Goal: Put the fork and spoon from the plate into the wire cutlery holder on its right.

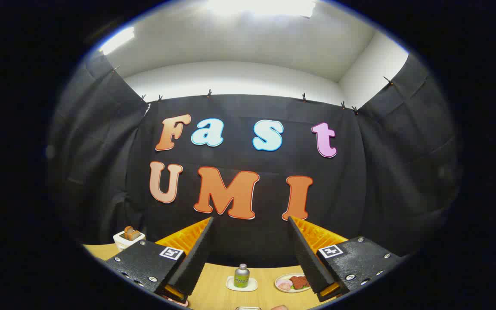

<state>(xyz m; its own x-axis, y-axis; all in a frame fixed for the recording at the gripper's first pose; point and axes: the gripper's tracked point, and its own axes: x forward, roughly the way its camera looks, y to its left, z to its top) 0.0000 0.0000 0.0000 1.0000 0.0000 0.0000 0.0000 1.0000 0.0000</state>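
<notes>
My gripper (250,221) is held high above the wooden table (218,292), pointing at the booth's back wall. Its two fingers (196,254) stand wide apart with nothing between them, so it is open. Down between the fingers a small plate (284,287) with red and pink food pieces lies on the table, partly covered by the right finger. I cannot make out a fork, a spoon or a wire holder from here.
A small silver and green can (242,275) stands on a pale coaster between the fingers. A white pot (128,238) with a brown object in it sits at the table's back left. The black cloth wall closes off the far side.
</notes>
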